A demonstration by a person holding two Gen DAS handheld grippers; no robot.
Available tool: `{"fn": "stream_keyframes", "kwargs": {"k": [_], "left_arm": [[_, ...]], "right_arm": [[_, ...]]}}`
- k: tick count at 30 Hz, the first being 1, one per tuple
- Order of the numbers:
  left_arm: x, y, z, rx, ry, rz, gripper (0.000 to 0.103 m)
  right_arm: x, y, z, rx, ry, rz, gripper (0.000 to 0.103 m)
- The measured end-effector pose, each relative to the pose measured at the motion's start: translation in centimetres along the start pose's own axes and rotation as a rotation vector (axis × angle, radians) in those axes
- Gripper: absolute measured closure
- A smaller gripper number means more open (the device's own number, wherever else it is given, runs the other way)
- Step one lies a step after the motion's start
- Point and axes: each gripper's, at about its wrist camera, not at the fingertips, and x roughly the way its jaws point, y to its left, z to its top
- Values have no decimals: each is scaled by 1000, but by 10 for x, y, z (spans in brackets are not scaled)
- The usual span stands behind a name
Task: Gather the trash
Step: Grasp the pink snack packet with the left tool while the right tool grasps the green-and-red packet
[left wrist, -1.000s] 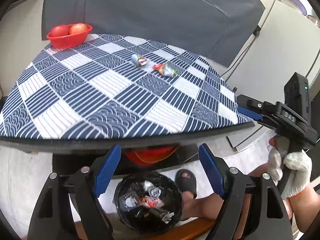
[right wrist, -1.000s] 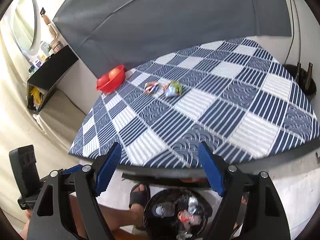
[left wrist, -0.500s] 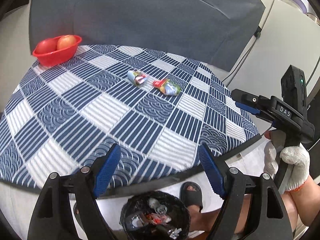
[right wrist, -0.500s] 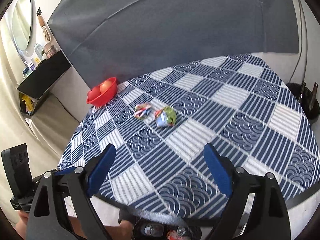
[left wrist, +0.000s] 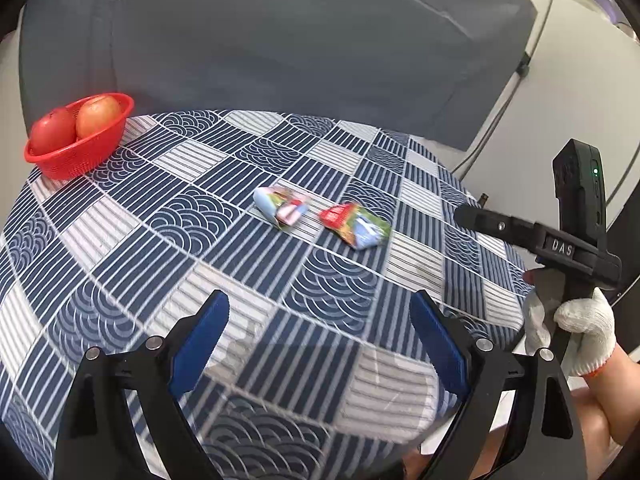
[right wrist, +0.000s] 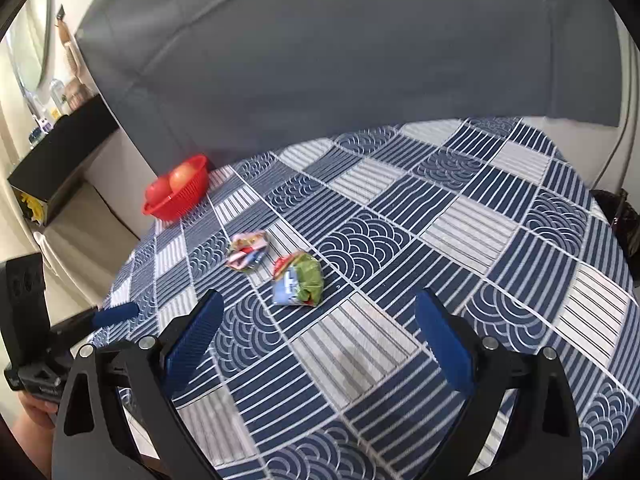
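Two crumpled snack wrappers lie side by side mid-table: a pink and blue wrapper (left wrist: 283, 209) (right wrist: 246, 249) and a red, green and blue wrapper (left wrist: 356, 224) (right wrist: 298, 279). My left gripper (left wrist: 319, 336) is open and empty above the near part of the table, short of both wrappers. My right gripper (right wrist: 318, 334) is open and empty, also above the table, just short of the green wrapper. The right gripper's body shows at the right in the left wrist view (left wrist: 560, 240); the left gripper shows at the left in the right wrist view (right wrist: 60, 336).
The round table has a blue and white patterned cloth (left wrist: 180, 264) (right wrist: 460, 240). A red basket with two fruits (left wrist: 80, 136) (right wrist: 178, 192) stands at the far left edge. A grey backdrop (left wrist: 280, 32) hangs behind. A black shelf (right wrist: 60, 152) is at left.
Both grippers rose from below the table edge, over a black trash bin, and moved forward above the tabletop toward the wrappers. The bin has dropped out of view. Both stayed open.
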Motion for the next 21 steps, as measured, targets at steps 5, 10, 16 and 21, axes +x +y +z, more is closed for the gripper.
{"fn": "stream_keyframes", "kwargs": {"k": [5,10,16,21], "left_arm": [[24,15,17,-1,11,18,14],[37,29,31,-23,1,20,14],[51,42,41,-33,10,39,14],[57,52,46,-49,4,48,14]], "right_arm": [[36,6,5,-67,72,8,8],[67,21,6,-164,121,-8,8],[92,39,8,-260,148,-54,9],[106,45,5,-332,174,-134,49]]}}
